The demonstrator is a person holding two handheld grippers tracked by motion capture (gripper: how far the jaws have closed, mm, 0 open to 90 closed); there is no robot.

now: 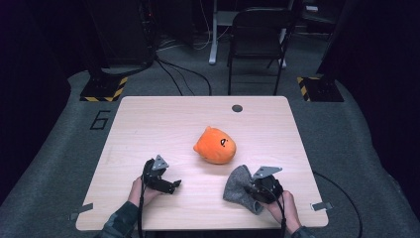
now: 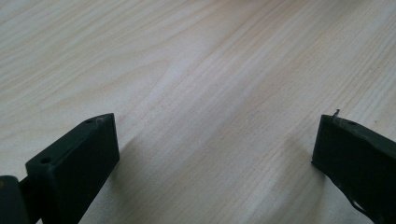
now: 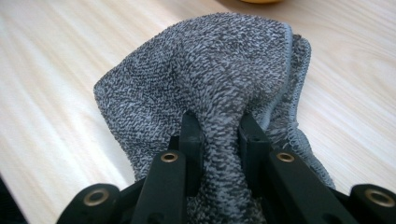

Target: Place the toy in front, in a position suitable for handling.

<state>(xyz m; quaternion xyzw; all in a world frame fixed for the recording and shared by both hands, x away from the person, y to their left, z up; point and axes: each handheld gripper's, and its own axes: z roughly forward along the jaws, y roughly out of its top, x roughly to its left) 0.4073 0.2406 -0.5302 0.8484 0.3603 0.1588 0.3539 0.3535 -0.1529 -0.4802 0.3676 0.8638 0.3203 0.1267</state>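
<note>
- Tabletop (image 1: 148,124): light wood grain, seen in the middle of the high view; a small dark round grommet (image 1: 237,108) is set near its upper edge.
- Grey cloth (image 1: 238,186): terry-textured, located in the lower right of the high view, bunched and partly raised off the tabletop. In the right gripper view the grey cloth (image 3: 219,74) is seen centre frame, with a stitched hem along its right side.
- Right tool (image 1: 261,188): held in the person's right hand at the lower right of the high view. In the right gripper view the right tool (image 3: 218,135) is seen with its jaws drawn narrow and pinched on a fold of the grey cloth.
- Left tool (image 1: 168,185): held in the person's left hand at the lower left of the high view, resting low over bare tabletop. In the left gripper view the left tool (image 2: 215,140) is seen with its jaws spread wide and nothing between them.
- Orange plush toy (image 1: 215,145): rounded, with a dark face mark, placed at the centre of the tabletop, just above and left of the grey cloth, apart from both tools.
- Folding chair (image 1: 257,34): dark, placed on the floor beyond the tabletop at the top of the high view.
</note>
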